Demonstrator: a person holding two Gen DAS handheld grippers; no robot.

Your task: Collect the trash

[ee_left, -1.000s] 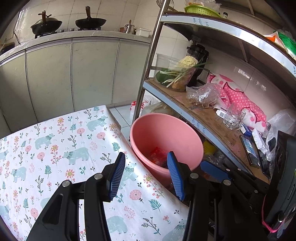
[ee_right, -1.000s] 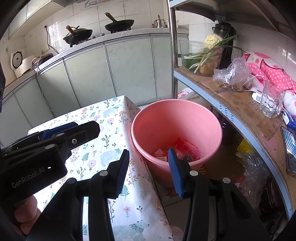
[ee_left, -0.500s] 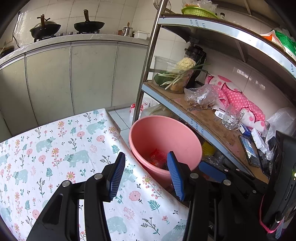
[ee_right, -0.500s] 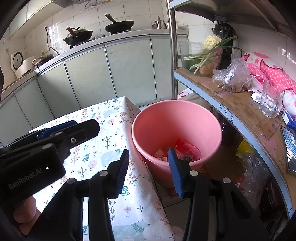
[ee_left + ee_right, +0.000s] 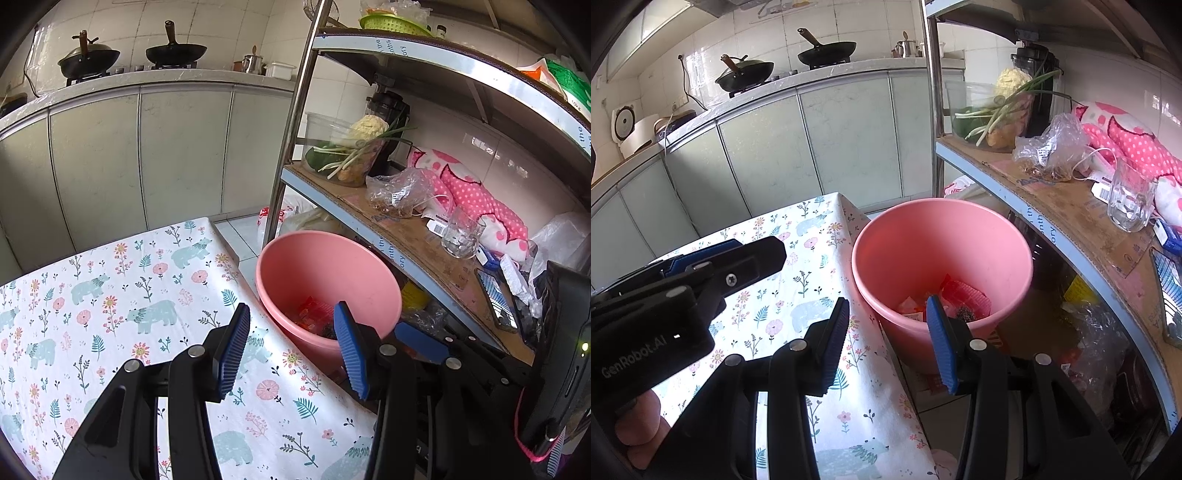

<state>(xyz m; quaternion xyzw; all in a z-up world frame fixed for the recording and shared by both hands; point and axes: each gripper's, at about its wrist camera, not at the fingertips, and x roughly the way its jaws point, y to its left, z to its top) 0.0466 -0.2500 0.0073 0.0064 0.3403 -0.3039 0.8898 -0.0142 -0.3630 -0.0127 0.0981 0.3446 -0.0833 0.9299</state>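
So the pink bucket [image 5: 942, 258] is parked on the floor right beside the worktop [image 5: 110, 288] with the bear-and-flower cloth, tucked against the metal shelf rack [image 5: 1052, 206]. The trash [image 5: 945, 299], red and white wrappers plus something dark, is seen lying at the bottom of the bucket. The left tongs [image 5: 291, 347] are held partly open over the worktop's edge, with nothing gripped between the blue pads. The right tongs [image 5: 886, 339] are likewise held partly open and empty, pointed down toward the bucket's near rim. A drinking glass [image 5: 1130, 203] is left on the shelf.
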